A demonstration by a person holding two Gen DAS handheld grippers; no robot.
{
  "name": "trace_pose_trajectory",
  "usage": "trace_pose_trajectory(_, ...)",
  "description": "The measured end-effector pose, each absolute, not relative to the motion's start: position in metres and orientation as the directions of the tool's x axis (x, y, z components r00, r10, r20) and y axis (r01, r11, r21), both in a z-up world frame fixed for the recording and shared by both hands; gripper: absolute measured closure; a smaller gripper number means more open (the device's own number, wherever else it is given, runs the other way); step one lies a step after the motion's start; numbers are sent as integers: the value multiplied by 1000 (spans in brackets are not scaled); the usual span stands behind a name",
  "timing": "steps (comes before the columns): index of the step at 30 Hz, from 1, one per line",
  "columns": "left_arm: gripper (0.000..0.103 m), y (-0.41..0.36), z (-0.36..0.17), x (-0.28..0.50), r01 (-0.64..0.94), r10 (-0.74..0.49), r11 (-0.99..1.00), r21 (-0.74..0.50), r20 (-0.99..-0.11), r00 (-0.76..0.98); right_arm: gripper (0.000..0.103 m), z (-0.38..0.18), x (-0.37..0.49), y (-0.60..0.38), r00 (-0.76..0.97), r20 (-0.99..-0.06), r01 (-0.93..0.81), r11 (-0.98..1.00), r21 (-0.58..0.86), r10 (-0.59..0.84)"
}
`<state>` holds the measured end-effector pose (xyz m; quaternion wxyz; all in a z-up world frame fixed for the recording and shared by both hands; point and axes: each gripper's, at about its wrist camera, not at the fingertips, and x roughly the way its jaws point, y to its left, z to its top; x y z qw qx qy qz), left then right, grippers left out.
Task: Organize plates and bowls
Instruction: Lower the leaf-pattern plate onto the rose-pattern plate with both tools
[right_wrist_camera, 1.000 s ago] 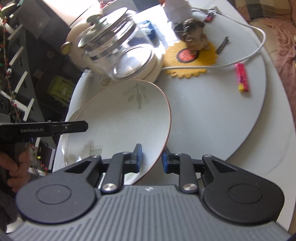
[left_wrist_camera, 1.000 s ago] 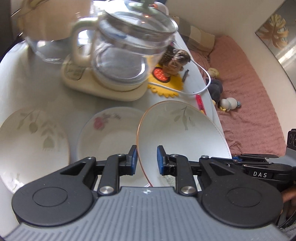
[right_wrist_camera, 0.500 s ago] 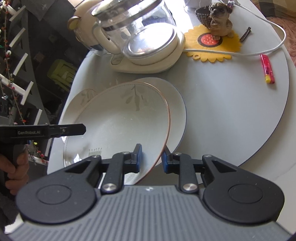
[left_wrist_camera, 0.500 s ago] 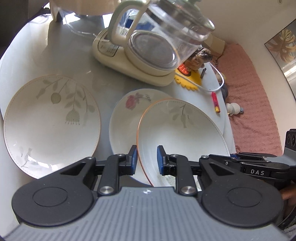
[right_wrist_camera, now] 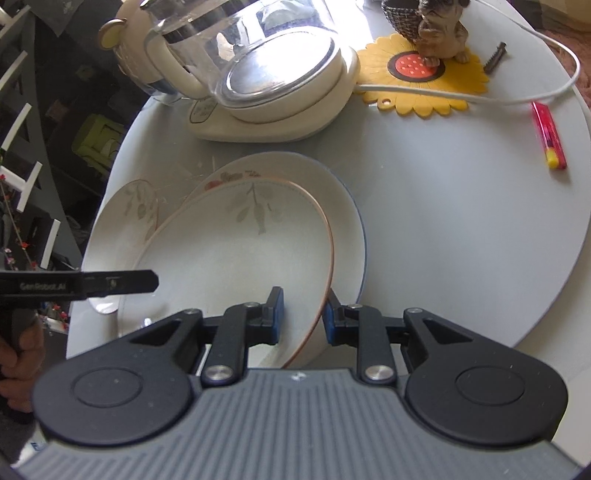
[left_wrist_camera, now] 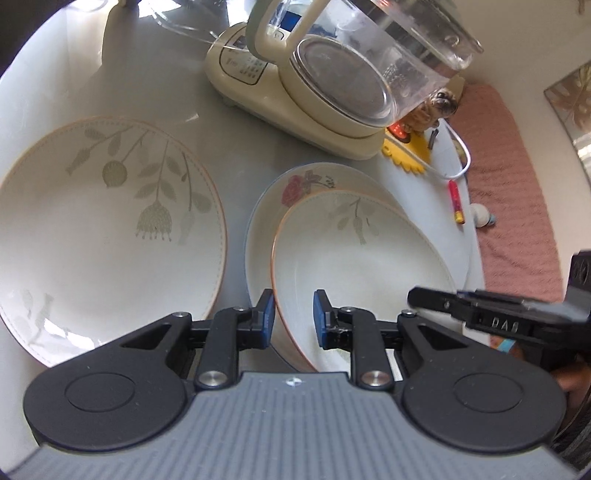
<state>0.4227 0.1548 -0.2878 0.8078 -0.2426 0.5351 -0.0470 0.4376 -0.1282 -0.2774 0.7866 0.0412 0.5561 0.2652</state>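
Note:
A white orange-rimmed leaf plate [left_wrist_camera: 354, 258] [right_wrist_camera: 236, 251] is held tilted over a white rose plate [left_wrist_camera: 295, 184] [right_wrist_camera: 347, 206] lying on the table. My left gripper [left_wrist_camera: 293, 314] is shut on the leaf plate's left rim. My right gripper [right_wrist_camera: 301, 314] is shut on its right rim. A second, larger leaf plate [left_wrist_camera: 99, 221] [right_wrist_camera: 125, 210] lies flat to the left of the rose plate.
A glass kettle on a cream base [left_wrist_camera: 332, 85] [right_wrist_camera: 266, 74] stands behind the plates. A yellow sunflower mat [right_wrist_camera: 421, 74] with a dog figurine [right_wrist_camera: 439, 26], a white cable [right_wrist_camera: 517, 96] and a red lighter [right_wrist_camera: 548, 134] lie at the right. The round table's edge [right_wrist_camera: 576, 258] curves right.
Both grippers have carried the leaf plate lower and closer over the rose plate. The larger leaf plate has come fully into the left wrist view.

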Motion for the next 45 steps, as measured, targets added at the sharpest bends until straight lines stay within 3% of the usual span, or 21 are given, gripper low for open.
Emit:
trace_pose_trajectory(25,78,148,-304,451,-196,-276,909,-368,-884,377,77,-293,461,-121,287,-844,-391,860,327,452)
trace_pose_trajectory(45,76,160,-305,444,-295,-339,836,-462,-859,383,76,-294,461,-115,285,-853,-416,858,300,437)
